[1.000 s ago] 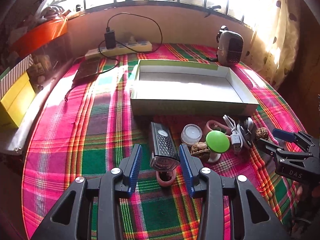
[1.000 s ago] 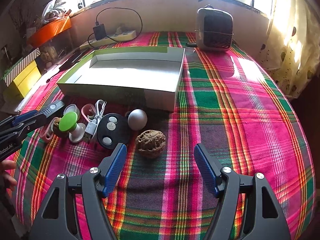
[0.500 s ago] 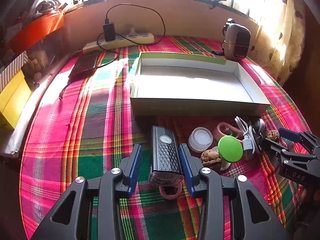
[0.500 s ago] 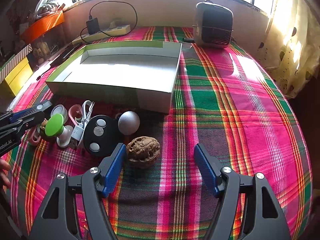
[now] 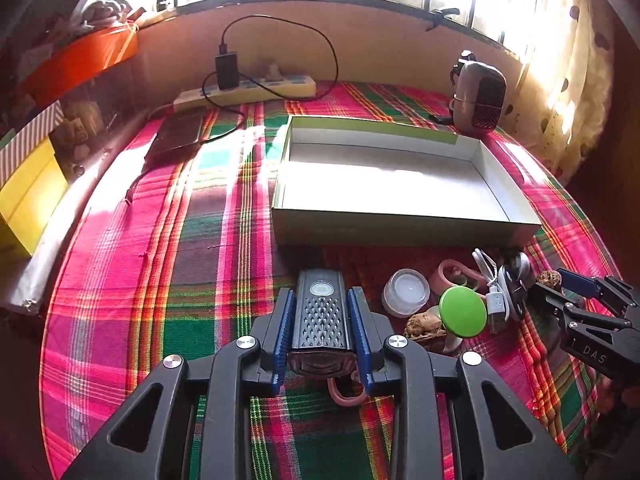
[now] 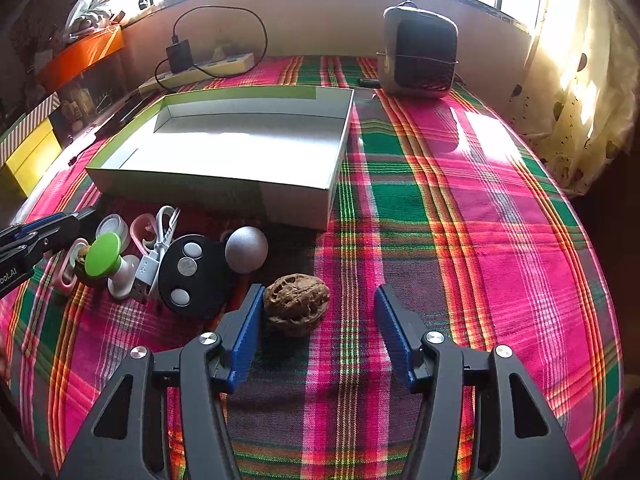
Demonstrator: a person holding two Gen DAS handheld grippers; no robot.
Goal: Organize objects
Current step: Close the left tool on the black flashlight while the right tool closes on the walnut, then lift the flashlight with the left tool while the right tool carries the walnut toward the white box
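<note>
- Black metal torch (image 5: 322, 314) lies lengthwise between the blue pads of the left gripper (image 5: 322, 334) in the left wrist view; the jaws have just been closing and both pads now press its sides; the grasp looks done, so next comes a lift to the empty box (image 5: 400, 222) just beyond.
- Brown walnut (image 6: 297, 309) sits on the plaid cloth (image 6: 460, 240) in the right wrist view, touching the left pad of the right gripper (image 6: 318, 330); its jaws have just been closing, but the right pad stands clear, so it holds nothing yet.

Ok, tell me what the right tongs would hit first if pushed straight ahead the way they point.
The walnut: it sits between the right tongs, against the left pad and clear of the other. The tongs have just been closing. Beyond it seems to be bare plaid cloth, though depth is unclear.
</note>
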